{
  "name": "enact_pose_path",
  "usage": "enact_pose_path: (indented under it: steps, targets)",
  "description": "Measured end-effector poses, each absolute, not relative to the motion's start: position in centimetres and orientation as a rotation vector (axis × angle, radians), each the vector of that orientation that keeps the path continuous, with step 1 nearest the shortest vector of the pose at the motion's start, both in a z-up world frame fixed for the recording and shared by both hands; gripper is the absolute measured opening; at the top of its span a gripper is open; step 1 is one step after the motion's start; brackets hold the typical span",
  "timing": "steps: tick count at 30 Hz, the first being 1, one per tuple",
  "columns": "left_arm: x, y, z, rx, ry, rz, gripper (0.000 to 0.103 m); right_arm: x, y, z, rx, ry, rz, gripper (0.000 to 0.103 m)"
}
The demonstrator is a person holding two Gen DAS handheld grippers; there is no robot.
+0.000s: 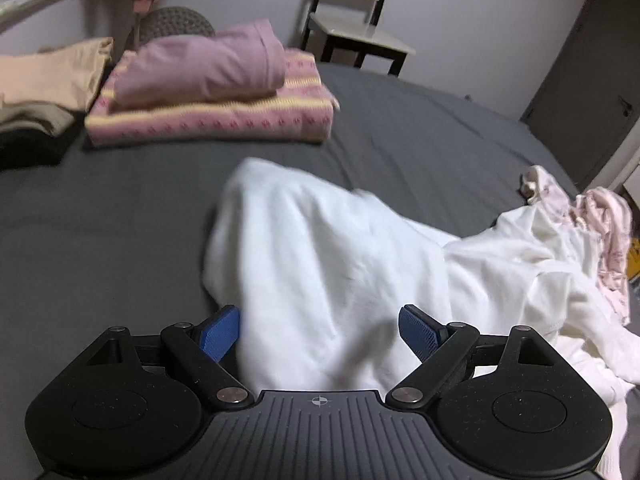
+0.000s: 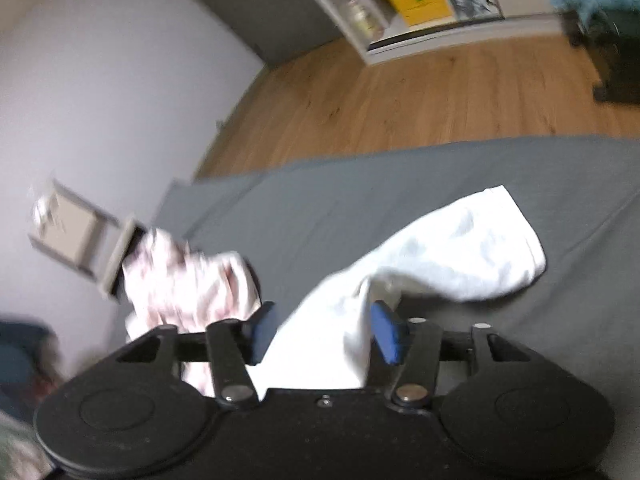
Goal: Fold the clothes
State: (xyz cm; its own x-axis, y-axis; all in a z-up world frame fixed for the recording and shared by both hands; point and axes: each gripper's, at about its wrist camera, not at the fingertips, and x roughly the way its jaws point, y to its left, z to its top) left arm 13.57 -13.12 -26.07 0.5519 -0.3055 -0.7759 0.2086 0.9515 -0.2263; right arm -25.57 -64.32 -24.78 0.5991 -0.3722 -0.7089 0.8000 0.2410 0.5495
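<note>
The grey bed (image 1: 120, 216) serves as the folding surface, with finished piles parked at its far side, a pink folded stack (image 1: 208, 96) among them. The white garment (image 1: 328, 264) sprawls across the middle, probably being spread for its next fold. Both the left gripper (image 1: 320, 332) and right gripper (image 2: 324, 332) stand wide, white cloth lying loosely between unclosed fingers.

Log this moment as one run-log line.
left tongs: open around white garment | right tongs: open, white cloth between pads | folded pink stack: on grey bed | fold: unfinished
</note>
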Motion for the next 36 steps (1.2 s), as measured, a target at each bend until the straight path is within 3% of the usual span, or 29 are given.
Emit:
enact_pose_path:
  steps: [2,3,6,11,15,20,23,24,26,27,32,33,35,36]
  targets:
    - [13.2,-14.2,-26.5,-0.119,0.933,-0.294,0.057,-24.9,-63.1,-23.2,0.994,0.504,-0.837,0.052]
    - [13.1,-14.7,-26.7,-0.122,0.931,-0.288,0.036,-24.4,-62.4,-22.3,0.978,0.502,-0.817,0.052]
    - [11.4,-16.5,-26.0,-0.103,0.838,-0.355,0.007,-21.9,-60.7,-20.0,0.931,0.489,-0.686,0.055]
    - [6.4,-22.4,-24.0,0.027,0.663,-0.606,0.005,-13.6,-56.2,-16.1,0.723,0.560,-0.355,0.070]
    - [2.0,-28.9,-24.4,0.179,0.641,-0.785,0.006,-7.1,-50.3,-15.2,0.513,0.676,-0.107,0.076]
    - [1.0,-27.9,-23.2,0.180,0.619,-0.645,0.007,-3.1,-45.3,-17.1,0.347,0.784,0.021,0.085]
    - [3.2,-23.8,-22.5,0.138,0.636,-0.489,0.035,-2.5,-43.3,-18.8,0.339,0.814,0.064,0.085]
    - [4.0,-22.2,-22.3,0.117,0.646,-0.429,0.064,-2.5,-42.7,-19.1,0.351,0.820,0.081,0.085]
    - [5.5,-19.2,-22.3,0.078,0.647,-0.310,0.100,-2.4,-42.0,-19.7,0.386,0.826,0.105,0.085]
    - [6.2,-17.8,-22.4,0.059,0.640,-0.251,0.102,-2.3,-41.7,-20.0,0.395,0.829,0.114,0.085]
    - [9.6,-14.5,-24.6,-0.062,0.747,-0.221,0.102,-2.2,-40.0,-20.6,0.411,0.842,0.142,0.085]
    - [10.0,-14.4,-25.3,-0.087,0.771,-0.231,0.098,-2.2,-39.7,-20.7,0.415,0.843,0.145,0.085]
    - [10.8,-14.8,-26.7,-0.129,0.830,-0.247,0.067,-2.3,-39.4,-20.9,0.426,0.842,0.150,0.085]
    - [11.1,-15.2,-27.5,-0.147,0.863,-0.254,0.038,-2.4,-39.3,-21.0,0.431,0.842,0.150,0.085]
